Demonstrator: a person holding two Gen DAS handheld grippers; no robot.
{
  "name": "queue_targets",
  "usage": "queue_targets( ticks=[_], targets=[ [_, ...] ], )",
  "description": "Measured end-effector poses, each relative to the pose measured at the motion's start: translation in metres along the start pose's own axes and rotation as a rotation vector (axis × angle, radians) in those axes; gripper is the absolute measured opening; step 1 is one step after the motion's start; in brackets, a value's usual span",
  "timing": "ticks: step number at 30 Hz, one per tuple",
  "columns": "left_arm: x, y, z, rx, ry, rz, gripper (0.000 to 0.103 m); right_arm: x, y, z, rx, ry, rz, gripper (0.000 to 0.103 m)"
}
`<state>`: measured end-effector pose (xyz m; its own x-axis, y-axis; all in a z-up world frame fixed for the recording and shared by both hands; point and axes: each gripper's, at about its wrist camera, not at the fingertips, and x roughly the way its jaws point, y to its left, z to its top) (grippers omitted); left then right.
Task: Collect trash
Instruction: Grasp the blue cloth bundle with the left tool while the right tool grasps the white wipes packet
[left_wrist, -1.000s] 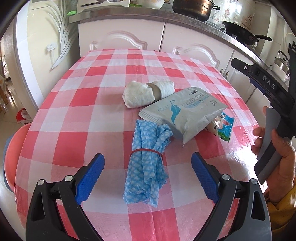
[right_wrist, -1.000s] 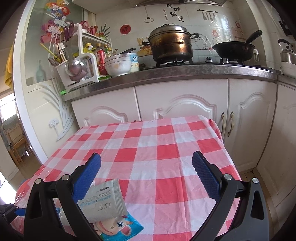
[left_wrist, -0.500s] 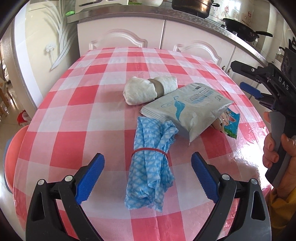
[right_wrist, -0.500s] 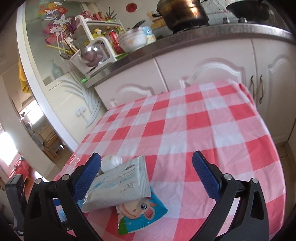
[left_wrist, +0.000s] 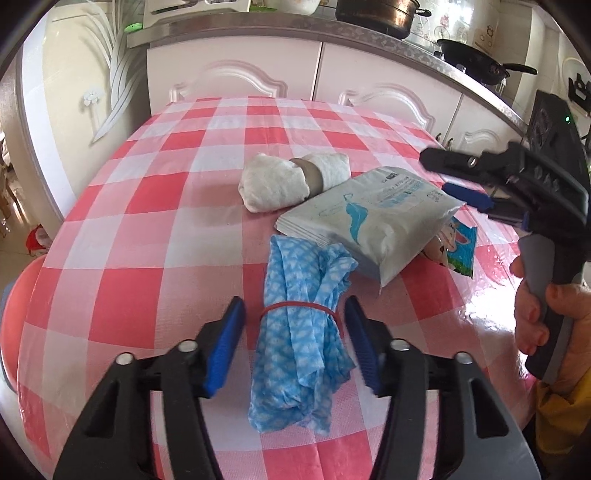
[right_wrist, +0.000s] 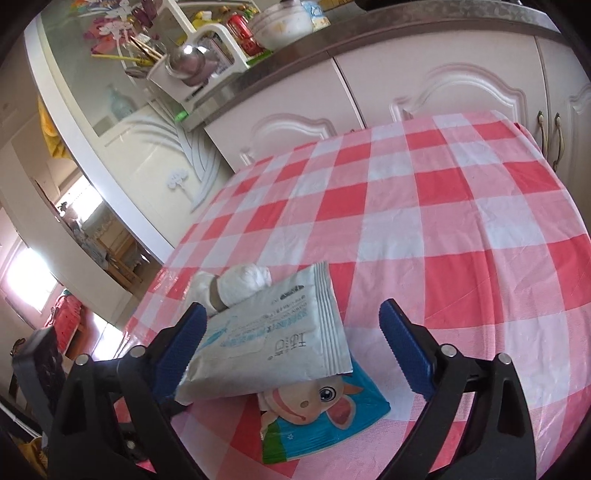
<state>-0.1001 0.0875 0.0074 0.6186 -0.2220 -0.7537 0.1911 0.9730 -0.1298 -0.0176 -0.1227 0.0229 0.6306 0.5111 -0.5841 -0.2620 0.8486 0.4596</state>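
A blue patterned cloth bundle (left_wrist: 299, 332) tied with a red rubber band lies on the red-and-white checked table (left_wrist: 147, 206). My left gripper (left_wrist: 293, 341) straddles it. Its jaws are closing, and a thin gap still shows beside the left pad. Further back a white wipes pack (left_wrist: 369, 225) rests on a blue cartoon wrapper (left_wrist: 458, 251), behind it a white roll with a grey band (left_wrist: 288, 181). My right gripper (right_wrist: 291, 314) is open and slowly closing. The pack (right_wrist: 273, 343) and wrapper (right_wrist: 317, 417) lie between its fingers, with the left pad at the pack's edge.
White cabinets and a counter with a pot (left_wrist: 376, 14) and a pan (left_wrist: 476, 66) run behind the table. A dish rack (right_wrist: 192, 70) stands on the counter's left end. A pink round object (left_wrist: 18, 295) sits below the table's left edge. A hand (left_wrist: 532, 314) holds the right gripper (left_wrist: 437, 173).
The left jaws have drawn in from wide open to either side of the blue bundle. The right gripper has tipped downward and come closer, so the pack now sits between its fingers.
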Motion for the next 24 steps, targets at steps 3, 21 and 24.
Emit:
queue_targets(
  ticks=[3, 21, 24],
  targets=[
    [0.001, 0.004, 0.001, -0.015, -0.009, 0.0, 0.043, 0.008, -0.003, -0.002, 0.019, 0.038, 0.006, 0.075],
    [0.012, 0.007, 0.012, -0.08, -0.038, -0.093, 0.039, 0.005, 0.018, 0.007, 0.086, 0.023, 0.26, 0.052],
    [0.012, 0.007, 0.013, -0.084, -0.041, -0.104, 0.039, 0.017, 0.024, 0.001, 0.064, 0.047, 0.238, 0.038]
  ],
)
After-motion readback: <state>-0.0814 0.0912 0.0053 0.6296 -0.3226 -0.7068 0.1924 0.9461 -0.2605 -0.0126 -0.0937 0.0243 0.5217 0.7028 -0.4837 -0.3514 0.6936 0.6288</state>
